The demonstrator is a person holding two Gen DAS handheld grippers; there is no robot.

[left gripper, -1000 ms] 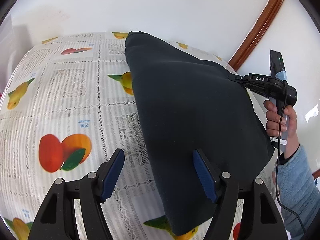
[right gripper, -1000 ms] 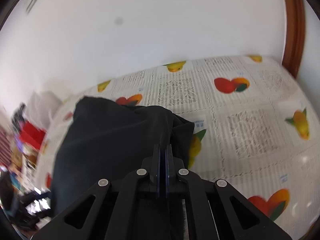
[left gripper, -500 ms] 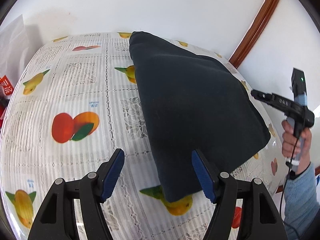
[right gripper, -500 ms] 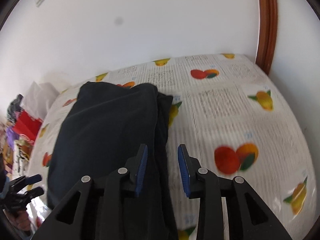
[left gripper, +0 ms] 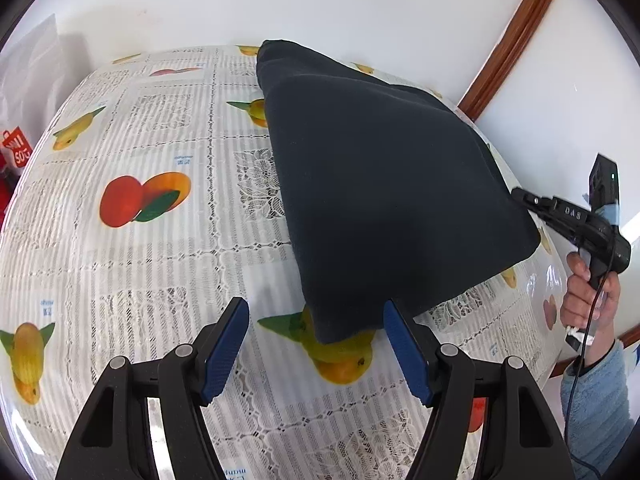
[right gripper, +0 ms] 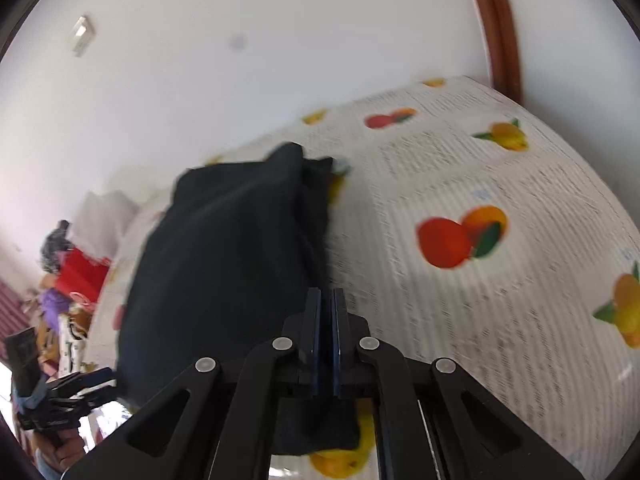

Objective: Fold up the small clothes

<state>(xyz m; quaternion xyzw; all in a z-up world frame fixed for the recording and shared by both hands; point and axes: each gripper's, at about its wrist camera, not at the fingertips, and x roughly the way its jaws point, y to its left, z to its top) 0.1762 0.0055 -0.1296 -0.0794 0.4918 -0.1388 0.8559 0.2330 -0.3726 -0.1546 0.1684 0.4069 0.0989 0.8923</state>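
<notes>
Dark navy fleece garment (left gripper: 384,184) lies folded on our fruit-print tablecloth (left gripper: 132,272) — left gripper (left gripper: 316,344) gapes empty near its corner, right gripper (right gripper: 325,316), just closing, looks shut and empty — next, we judge, another fold.

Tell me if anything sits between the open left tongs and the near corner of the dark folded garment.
Nothing visible does. The left tongs stand open with only bare fruit-print tablecloth ahead, and the near corner of the dark garment lies just beyond the fingertips. The right tongs sit at the garment's far right edge, off that path.
</notes>
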